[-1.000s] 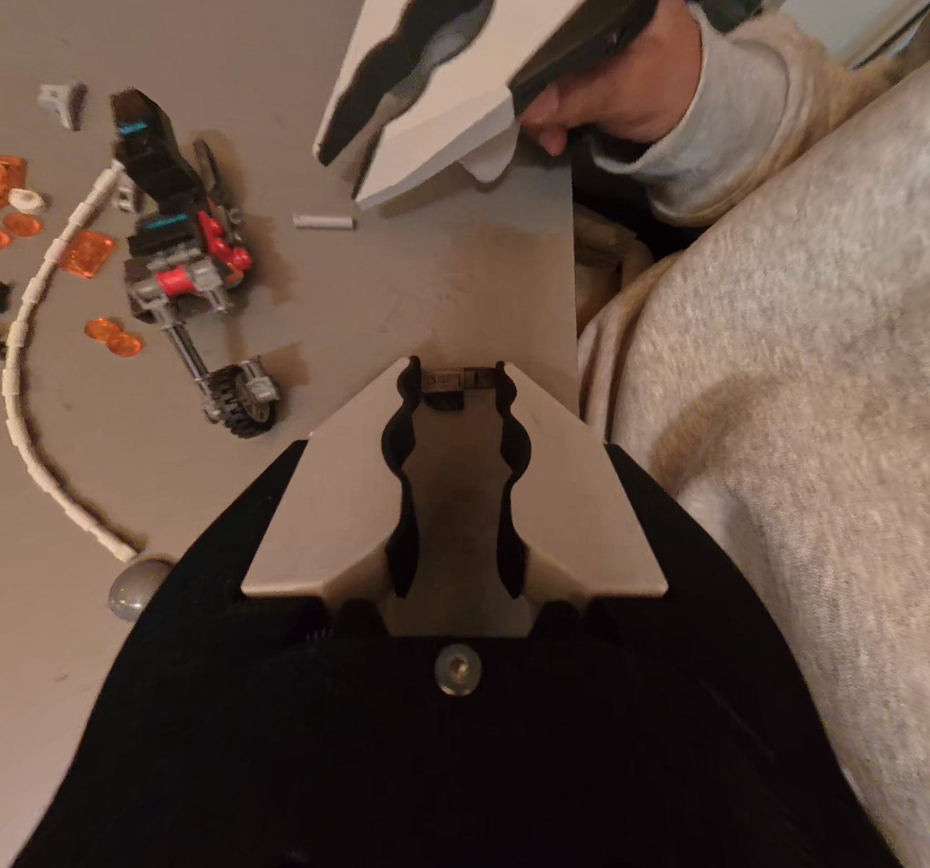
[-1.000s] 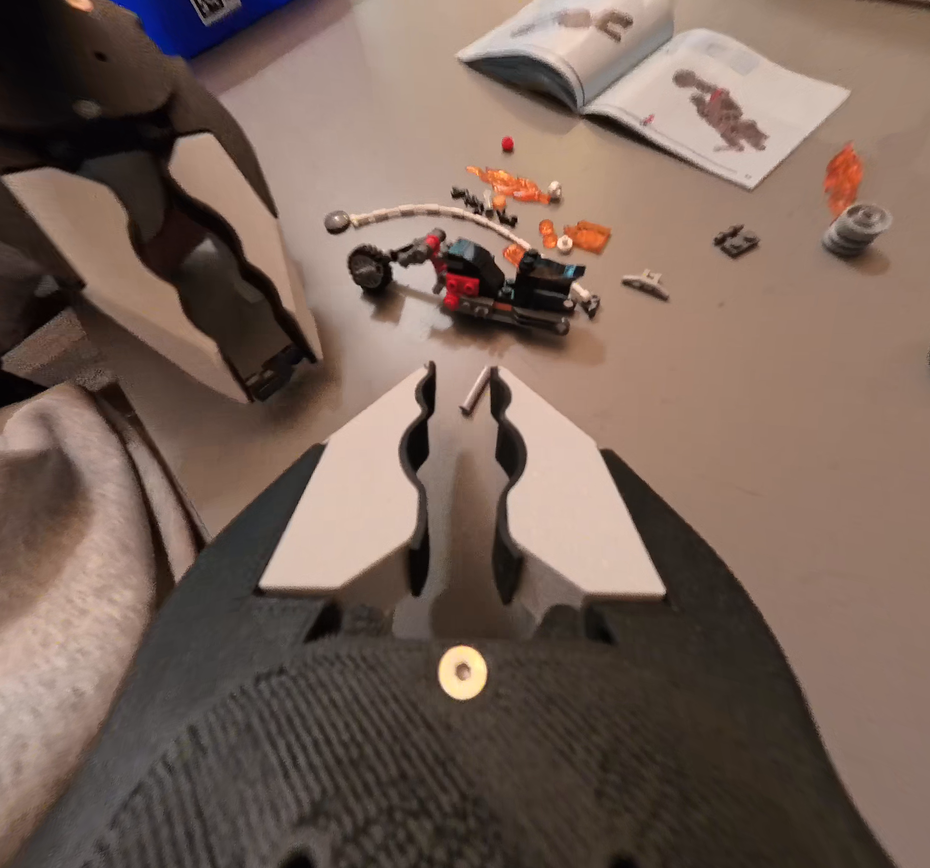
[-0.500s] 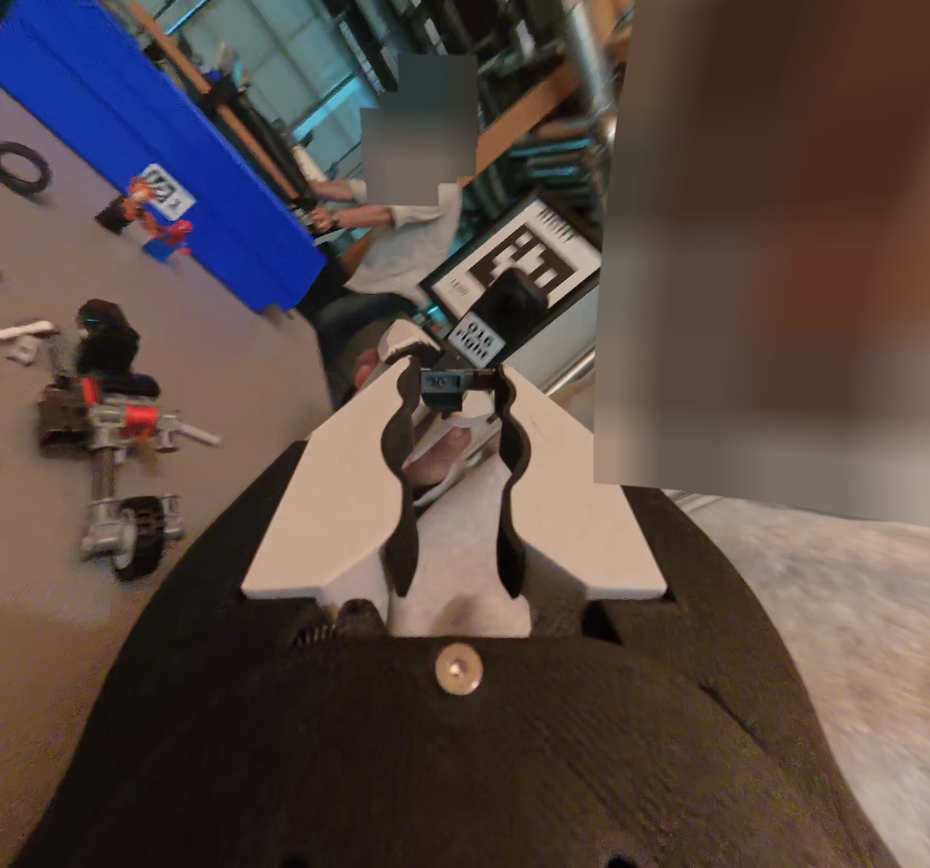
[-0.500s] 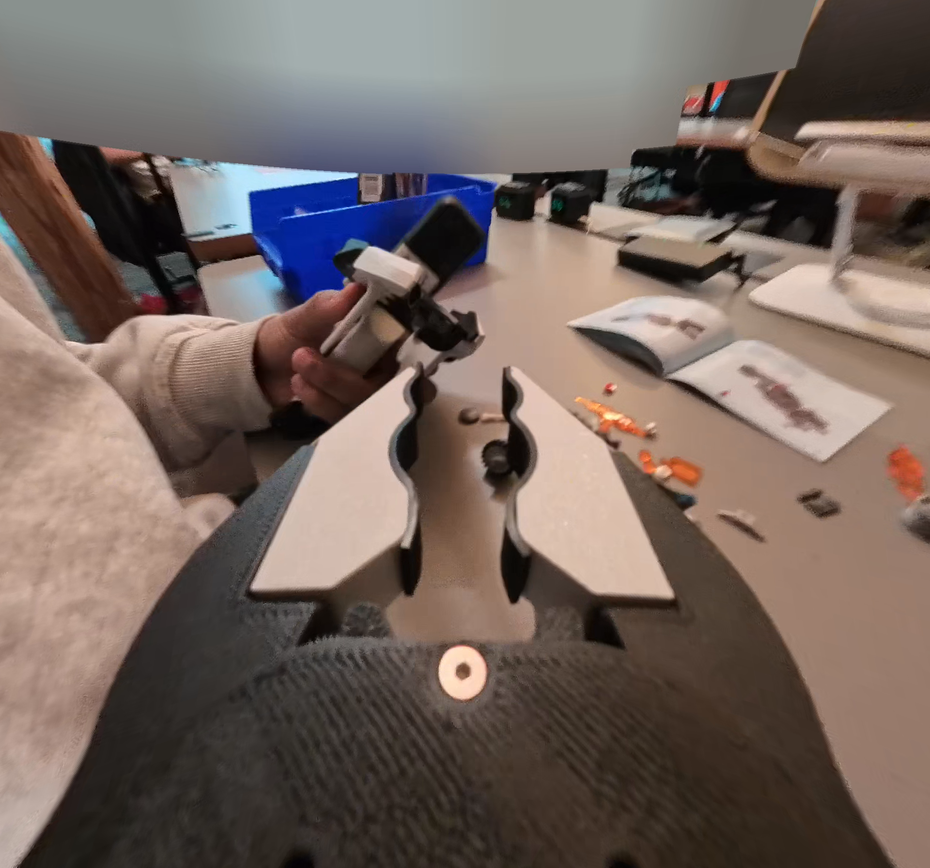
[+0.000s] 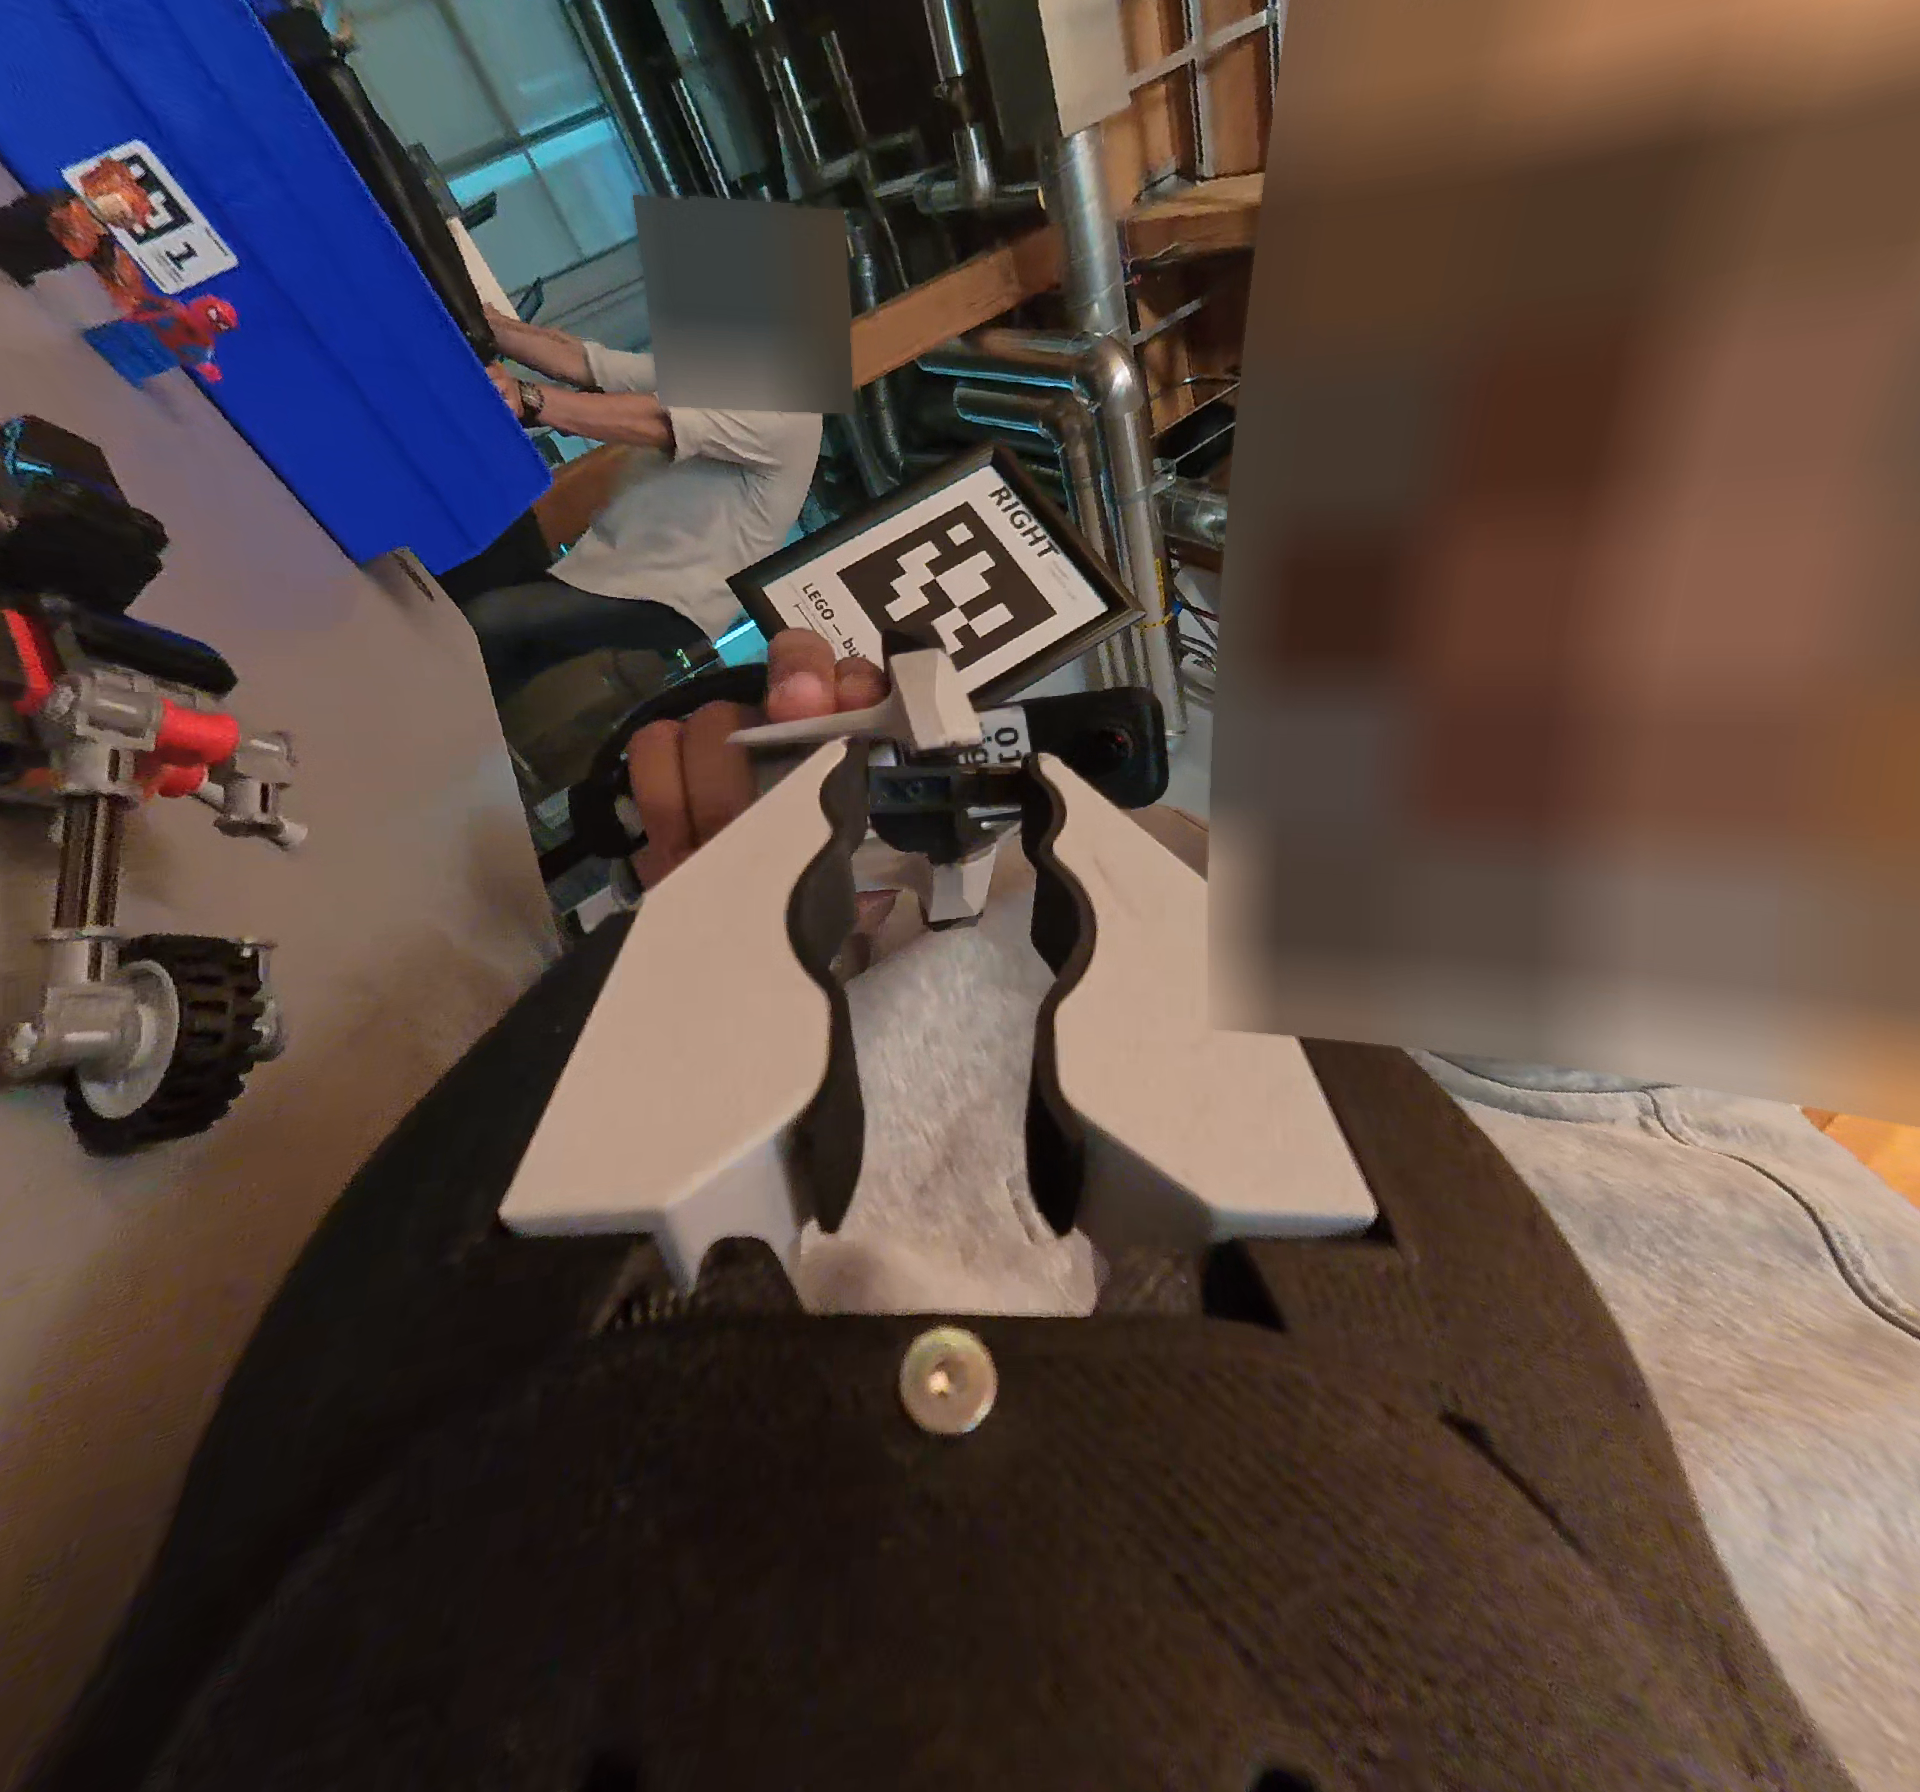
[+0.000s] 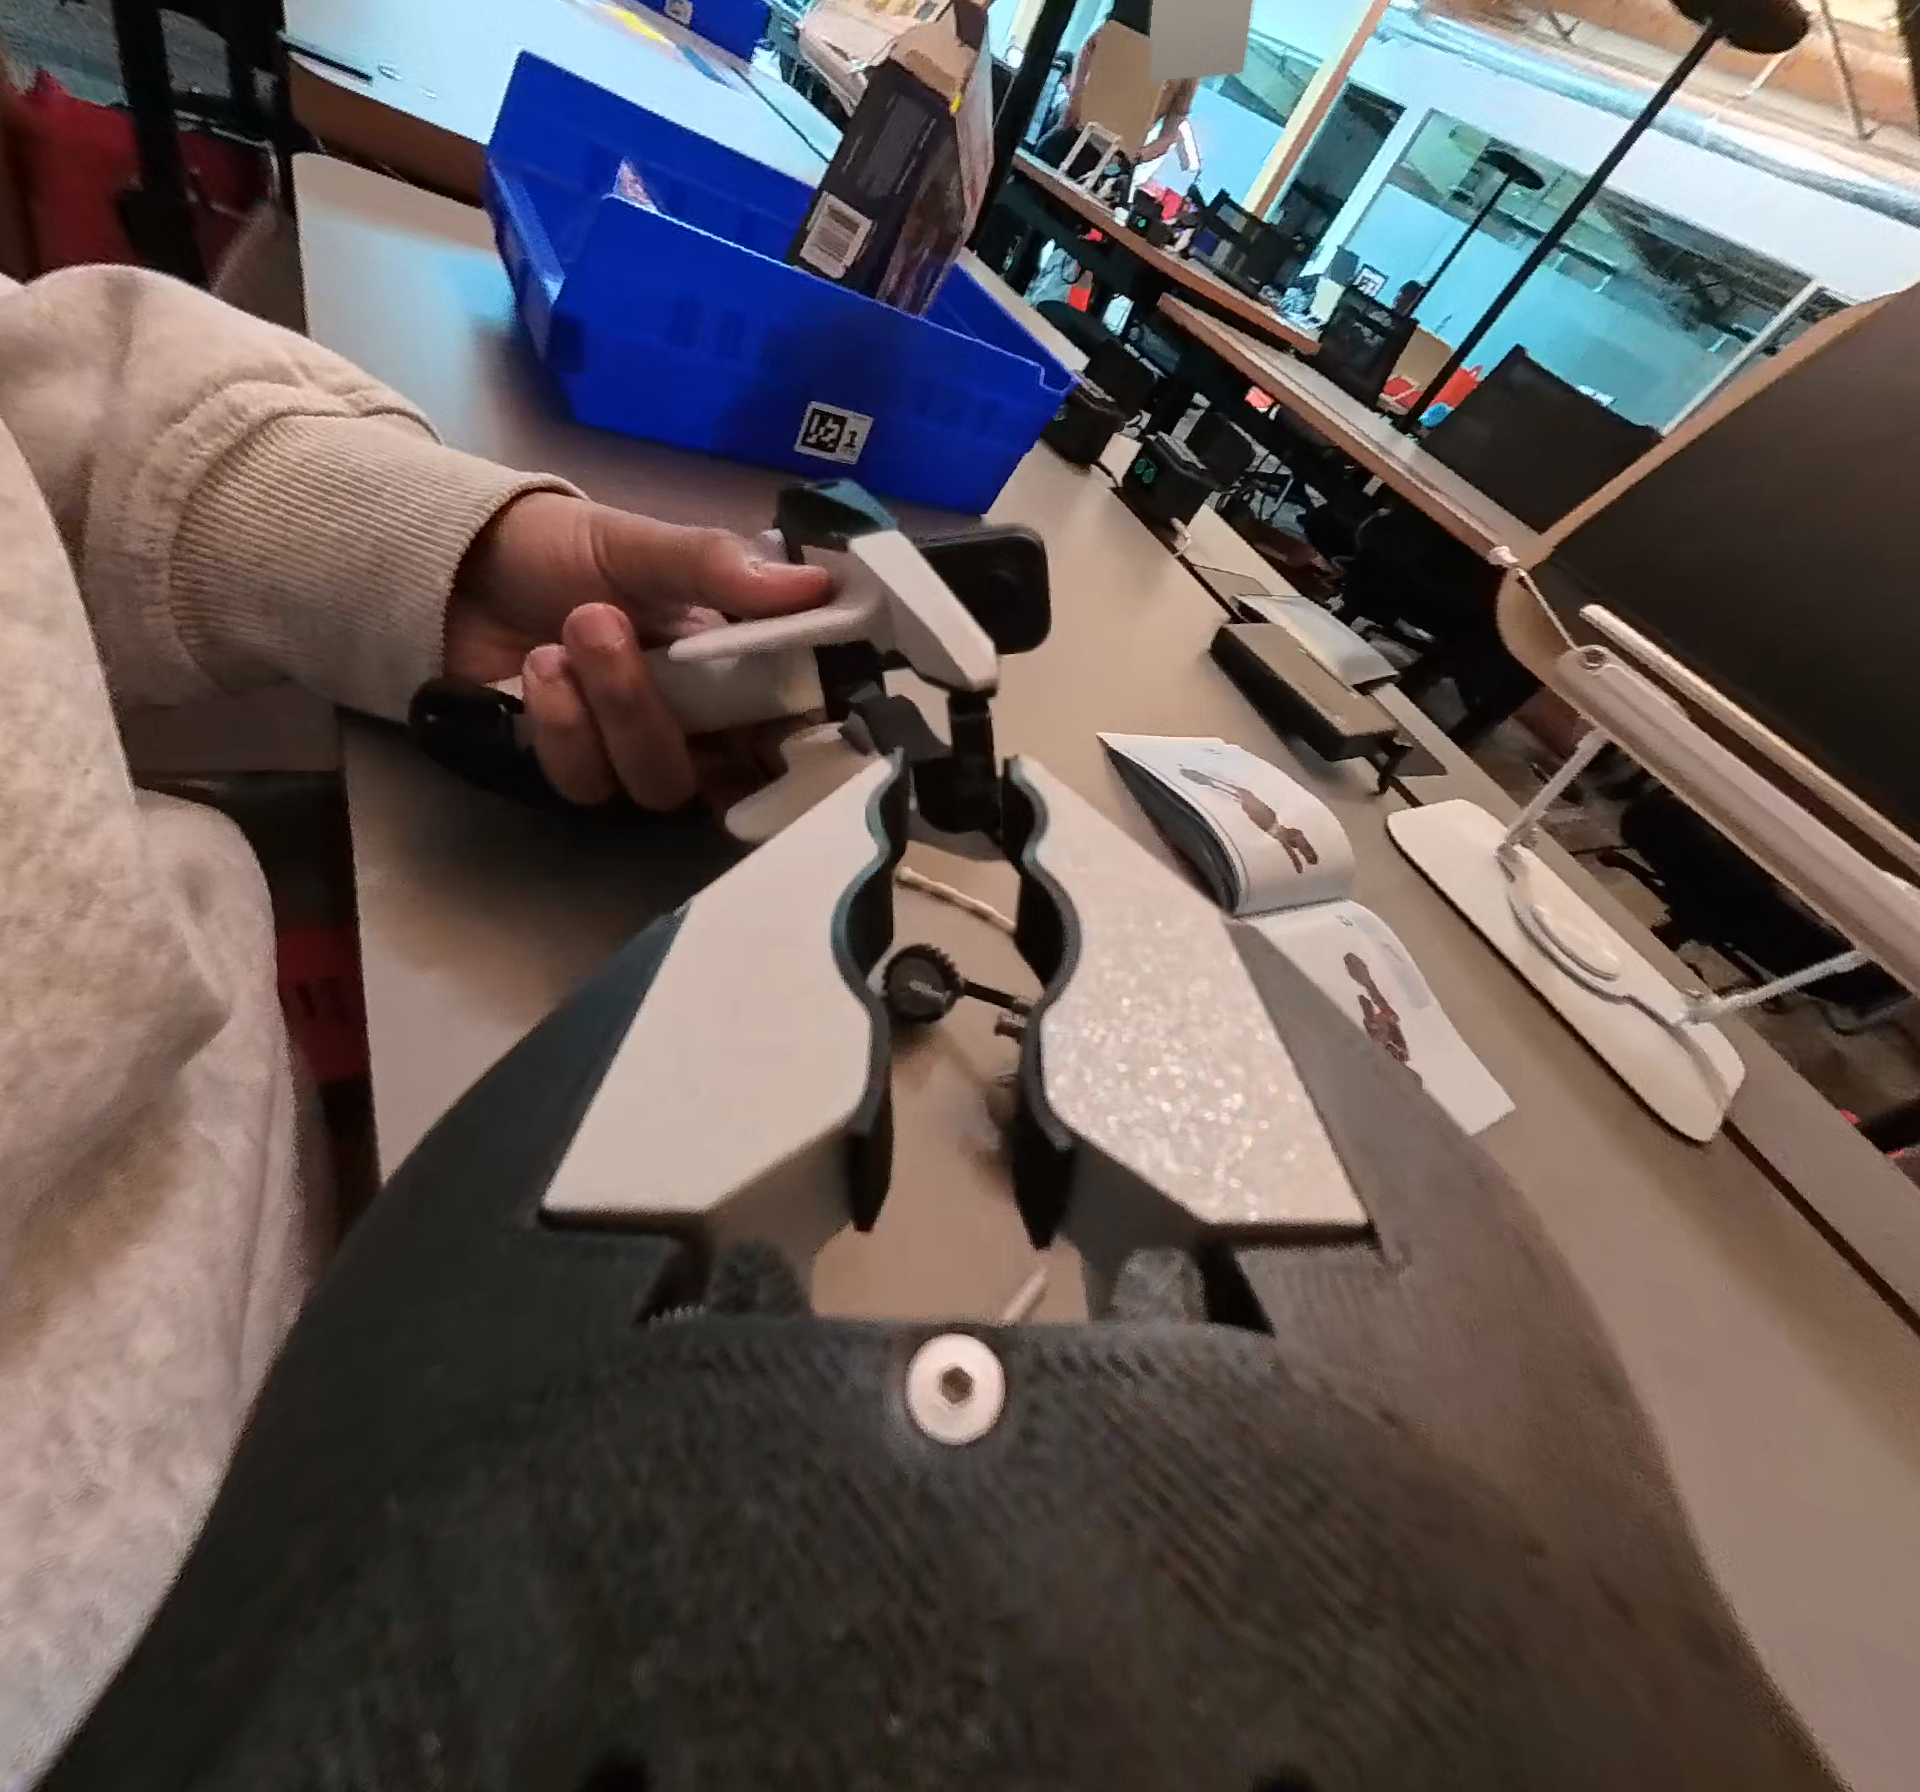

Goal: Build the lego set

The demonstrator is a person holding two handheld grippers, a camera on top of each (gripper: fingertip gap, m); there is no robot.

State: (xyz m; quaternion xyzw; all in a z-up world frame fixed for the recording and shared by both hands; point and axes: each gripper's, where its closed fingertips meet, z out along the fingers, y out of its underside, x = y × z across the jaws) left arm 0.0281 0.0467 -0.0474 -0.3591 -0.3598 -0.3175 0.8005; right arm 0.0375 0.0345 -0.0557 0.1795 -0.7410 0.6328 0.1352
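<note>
My left gripper (image 5: 940,781) is raised off the table and shut on a small dark lego piece (image 5: 920,792) at its fingertips. My right gripper (image 6: 954,781) faces it, turned about a quarter turn to it. Its tips stand close on either side of the same dark piece (image 6: 956,786); I cannot tell whether they clamp it. One right finger (image 5: 930,703) shows above the piece in the left wrist view. The part-built motorcycle (image 5: 125,786) lies on the table at the left, and its front wheel (image 6: 914,984) shows through the right gripper's gap.
A blue bin (image 6: 727,340) holding a box (image 6: 914,184) stands at the back of the grey table (image 6: 1143,599). An open instruction booklet (image 6: 1247,849) and a monitor's white base (image 6: 1558,994) lie to the right. A white chain (image 6: 956,895) lies beyond the wheel. A sleeved hand (image 6: 623,620) holds the left gripper. About 10 cm separates my left fingertips from the part-built motorcycle (image 5: 125,786).
Both grippers rose from over the table and turned to face each other. They have since come closer, and the right jaws have narrowed around the piece that the left gripper holds.
</note>
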